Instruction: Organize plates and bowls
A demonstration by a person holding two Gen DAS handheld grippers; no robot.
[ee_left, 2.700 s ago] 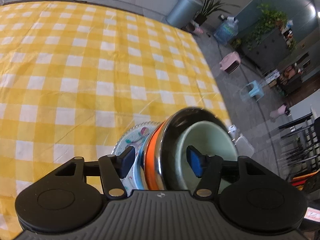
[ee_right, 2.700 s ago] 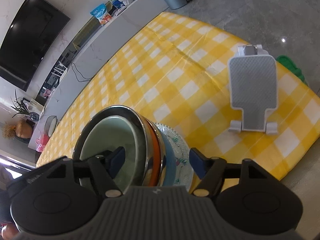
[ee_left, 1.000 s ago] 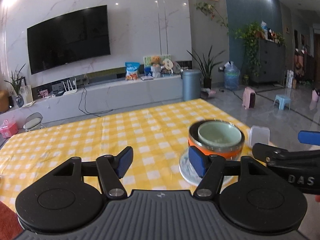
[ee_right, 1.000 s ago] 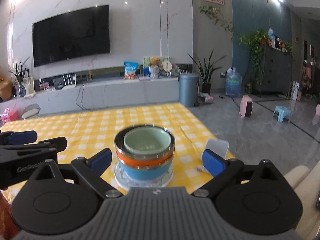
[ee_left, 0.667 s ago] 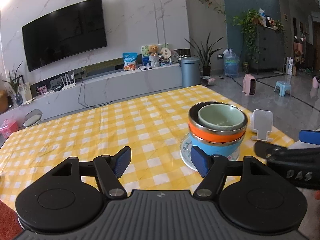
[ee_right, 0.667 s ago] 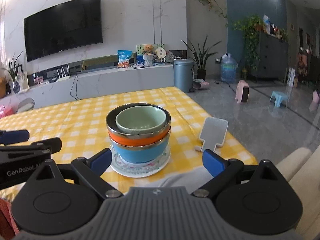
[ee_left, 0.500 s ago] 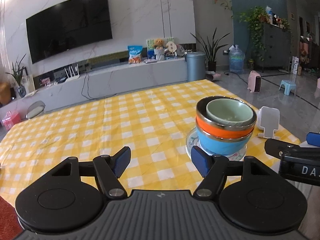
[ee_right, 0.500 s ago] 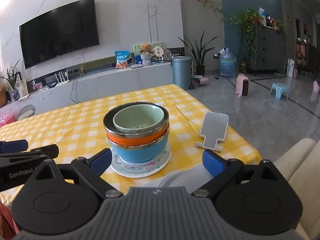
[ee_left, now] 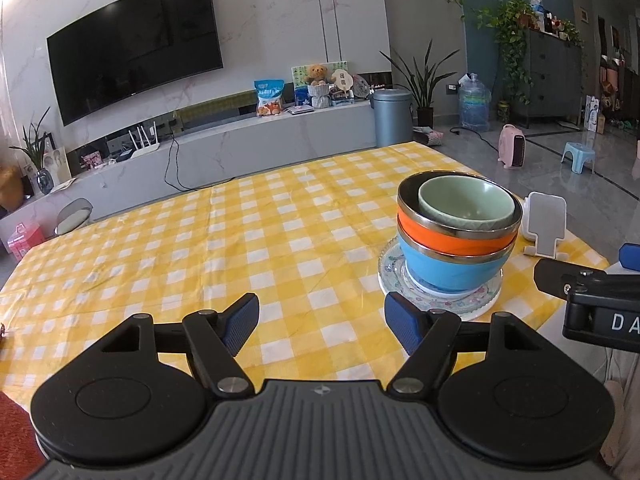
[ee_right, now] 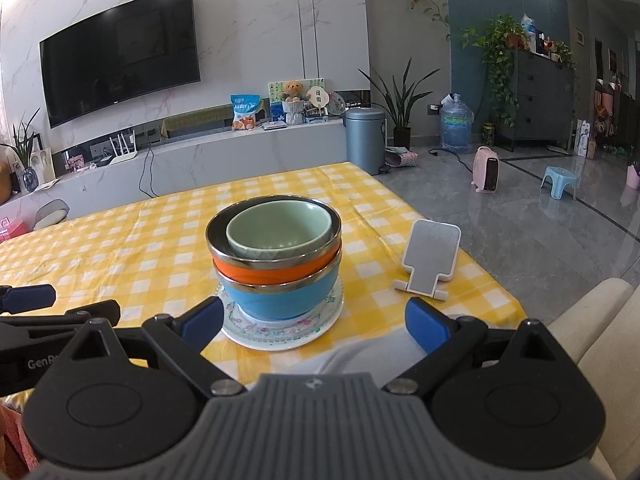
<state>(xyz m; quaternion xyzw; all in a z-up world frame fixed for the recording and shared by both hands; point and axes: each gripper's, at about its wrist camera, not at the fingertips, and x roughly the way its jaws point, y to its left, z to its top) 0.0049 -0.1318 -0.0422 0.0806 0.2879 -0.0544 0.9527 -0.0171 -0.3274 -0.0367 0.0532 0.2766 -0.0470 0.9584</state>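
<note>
left wrist view: both grippers (ee_left: 320, 318) (ee_right: 314, 326) now released, pulled back from the bowl stack (ee_left: 456, 236).

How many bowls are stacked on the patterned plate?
3, nested: the blue bowl sits on the plate, the orange bowl sits in it, and the green bowl is on top. A smaller one underneath could be hidden.

Left gripper (ee_left: 320, 322): jaws spread wide, nothing between the blue pads (ee_left: 402, 326), aimed forward and somewhat downward. Right gripper (ee_right: 314, 326): jaws likewise wide apart and empty, pitched at a similar downward slant. Each tool's fingertips enter the other's view (left tool at the right camera's left edge).
</note>
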